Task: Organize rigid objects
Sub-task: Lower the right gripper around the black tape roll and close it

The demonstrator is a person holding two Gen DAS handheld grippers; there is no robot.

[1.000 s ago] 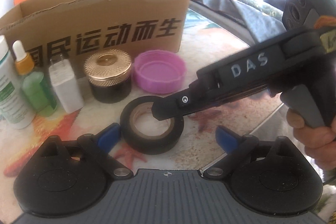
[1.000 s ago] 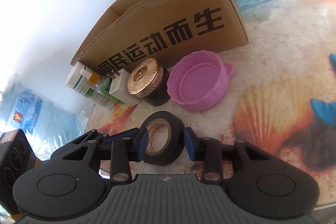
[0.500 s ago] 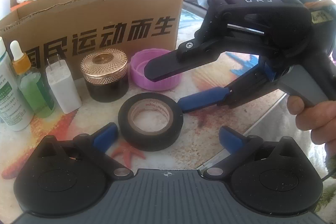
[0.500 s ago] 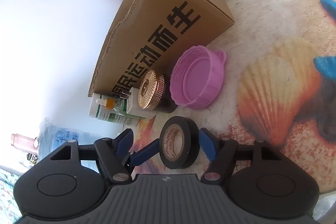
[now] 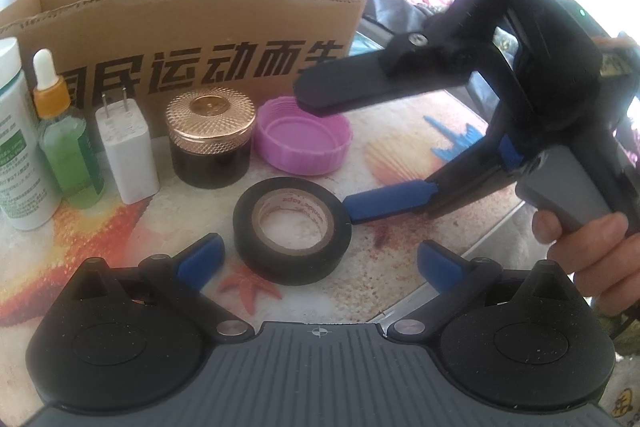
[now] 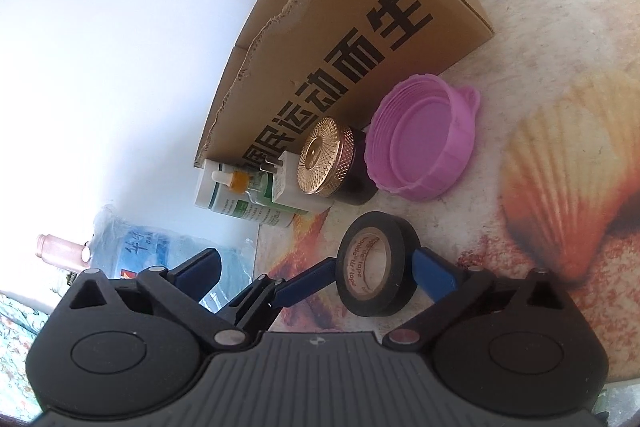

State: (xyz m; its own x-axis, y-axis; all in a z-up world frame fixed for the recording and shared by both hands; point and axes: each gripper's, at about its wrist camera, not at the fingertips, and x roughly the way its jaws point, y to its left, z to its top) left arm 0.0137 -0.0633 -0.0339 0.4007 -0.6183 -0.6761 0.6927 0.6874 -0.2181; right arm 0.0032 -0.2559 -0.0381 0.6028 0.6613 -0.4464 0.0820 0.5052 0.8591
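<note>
A black tape roll (image 5: 292, 231) lies flat on the beach-print table (image 5: 400, 267), just ahead of my left gripper (image 5: 320, 261), which is open with nothing between its pads. My right gripper (image 5: 326, 155) reaches in from the right, rolled so that one finger is high and the other low. Its jaws are opening. The low blue pad rests against the roll's rim and the high finger hangs clear above. In the right wrist view the tape roll (image 6: 376, 267) sits in the wide gap of the right gripper (image 6: 316, 271), with no pad pressing on it.
Behind the tape stand a pink cap (image 5: 304, 139), a gold-lidded dark jar (image 5: 212, 143), a white plug (image 5: 124, 151), a green dropper bottle (image 5: 68, 147) and a white bottle (image 5: 16, 147), all before an open cardboard box (image 5: 180, 39). A hand (image 5: 584, 251) holds the right gripper. The table edge (image 5: 460, 271) runs at lower right.
The right gripper has let go of the tape: its jaws have spread wide and it has rolled. The roll now rests flat on the table. My left gripper has barely moved.
</note>
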